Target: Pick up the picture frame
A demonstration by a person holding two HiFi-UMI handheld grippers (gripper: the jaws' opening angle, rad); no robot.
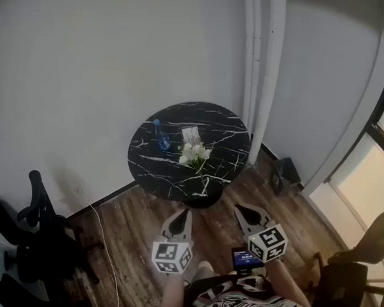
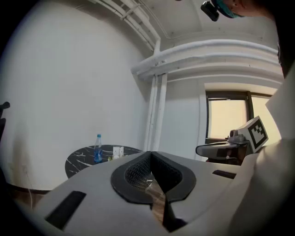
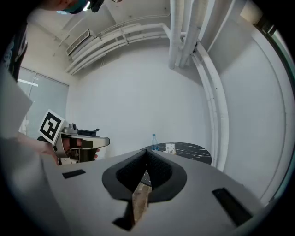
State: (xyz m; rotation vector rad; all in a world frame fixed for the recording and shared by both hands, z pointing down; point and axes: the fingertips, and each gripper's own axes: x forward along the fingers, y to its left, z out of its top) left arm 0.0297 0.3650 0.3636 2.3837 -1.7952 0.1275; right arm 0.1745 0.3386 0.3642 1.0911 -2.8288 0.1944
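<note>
Left gripper [image 1: 183, 214]: jaws are pressing together with nothing between them, hovering above the wooden floor [image 1: 136, 224], well short of the table. Right gripper [image 1: 243, 212]: jaws likewise are sitting clenched and empty, hovering beside the left one, both pointing toward the table. Round black marble table [image 1: 171, 177]: is standing near the corner of the white walls, just beside the white pipes [image 1: 261, 76] running up the wall. Picture frame [image 1: 190, 134]: a small pale frame is standing upright on the far middle of the tabletop, apart from both grippers. Blue bottle [image 1: 160, 136]: is standing upright on the tabletop, to the left of the frame in the head view. White flowers [image 1: 195, 154]: are lying on the tabletop just in front of the frame. Black office chair [image 1: 37, 237]: is sitting at the left by the wall. Dark box [image 1: 285, 175]: is resting on the floor to the right of the pipes. Tan chair [image 1: 371, 248]: is showing at the right edge, near the window.
</note>
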